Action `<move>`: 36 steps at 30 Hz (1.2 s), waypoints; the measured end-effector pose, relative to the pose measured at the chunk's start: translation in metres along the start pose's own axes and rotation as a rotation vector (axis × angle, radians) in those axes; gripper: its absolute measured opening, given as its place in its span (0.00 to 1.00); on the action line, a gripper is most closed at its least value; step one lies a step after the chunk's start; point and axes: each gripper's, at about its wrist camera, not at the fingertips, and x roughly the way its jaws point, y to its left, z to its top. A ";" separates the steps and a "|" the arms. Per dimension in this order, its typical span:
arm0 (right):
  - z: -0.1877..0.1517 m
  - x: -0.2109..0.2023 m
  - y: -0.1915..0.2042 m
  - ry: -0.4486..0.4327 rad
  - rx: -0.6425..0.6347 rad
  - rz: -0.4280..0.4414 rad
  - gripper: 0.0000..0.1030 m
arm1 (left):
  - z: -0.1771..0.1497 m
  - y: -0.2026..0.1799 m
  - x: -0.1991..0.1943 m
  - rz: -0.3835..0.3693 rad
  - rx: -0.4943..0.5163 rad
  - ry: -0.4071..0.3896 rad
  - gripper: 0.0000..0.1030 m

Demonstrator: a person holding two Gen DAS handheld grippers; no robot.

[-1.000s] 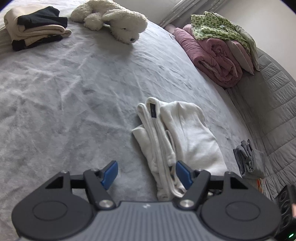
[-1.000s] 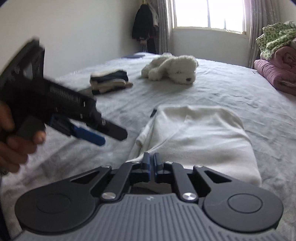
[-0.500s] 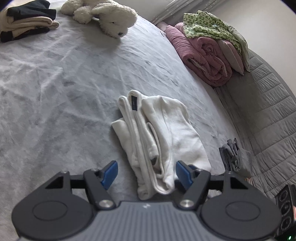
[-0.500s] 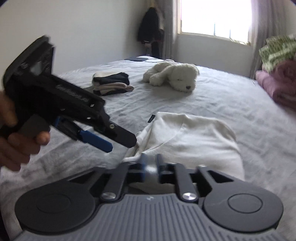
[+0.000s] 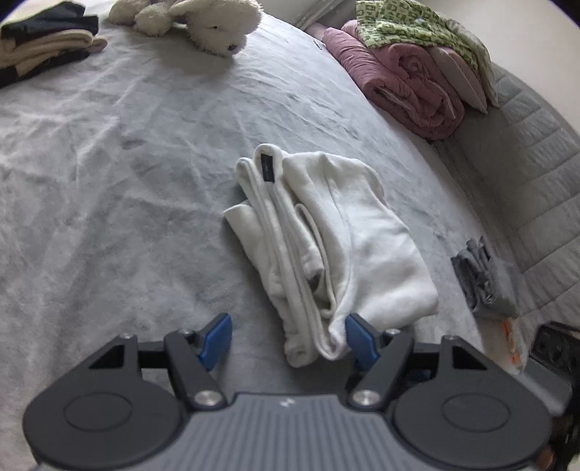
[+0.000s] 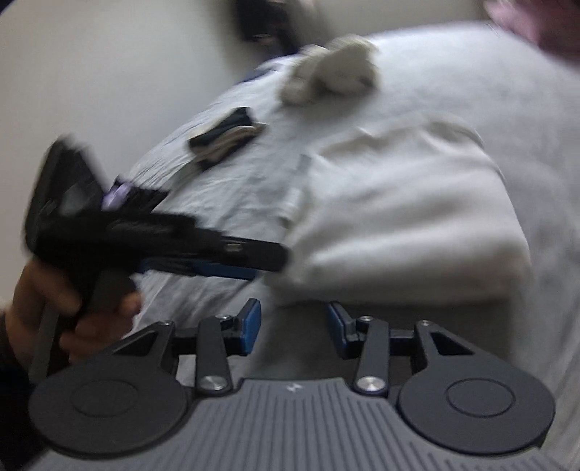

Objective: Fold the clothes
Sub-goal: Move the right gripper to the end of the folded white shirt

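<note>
A white garment (image 5: 344, 235) lies folded in a long bundle on the grey bed sheet (image 5: 108, 217), a dark label at its far end. My left gripper (image 5: 289, 338) is open, and the bundle's near end sits between its blue pads (image 5: 217, 338). The right wrist view is blurred by motion. There the same garment (image 6: 398, 217) fills the middle, and my right gripper (image 6: 293, 328) stands open just in front of its near edge, holding nothing. A hand (image 6: 54, 315) holds the left gripper (image 6: 232, 261), whose tip is at the garment's left edge.
A white plush toy (image 5: 203, 21) and a stack of folded clothes (image 5: 43, 43) lie at the far side of the bed. A rolled pink quilt (image 5: 406, 83) with a green patterned cloth (image 5: 409, 32) sits against the padded headboard (image 5: 525, 163). A small grey folded item (image 5: 478, 275) lies at right.
My right gripper has gone from shut to open and is swinging fast, tilting its view. The left gripper stays open at the garment's near end.
</note>
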 end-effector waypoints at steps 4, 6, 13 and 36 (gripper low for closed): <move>-0.011 0.001 -0.043 -0.064 0.413 0.170 0.63 | 0.001 -0.001 0.000 0.014 0.016 0.001 0.69; -0.017 -0.002 -0.050 -0.114 0.501 0.194 0.63 | 0.000 -0.001 0.000 0.021 0.027 -0.001 0.69; -0.030 -0.002 -0.030 -0.190 0.489 0.127 0.67 | 0.000 0.000 0.001 0.026 0.035 -0.002 0.69; 0.017 -0.033 -0.046 -0.015 0.307 0.008 0.76 | -0.001 -0.004 0.001 0.048 0.061 -0.005 0.69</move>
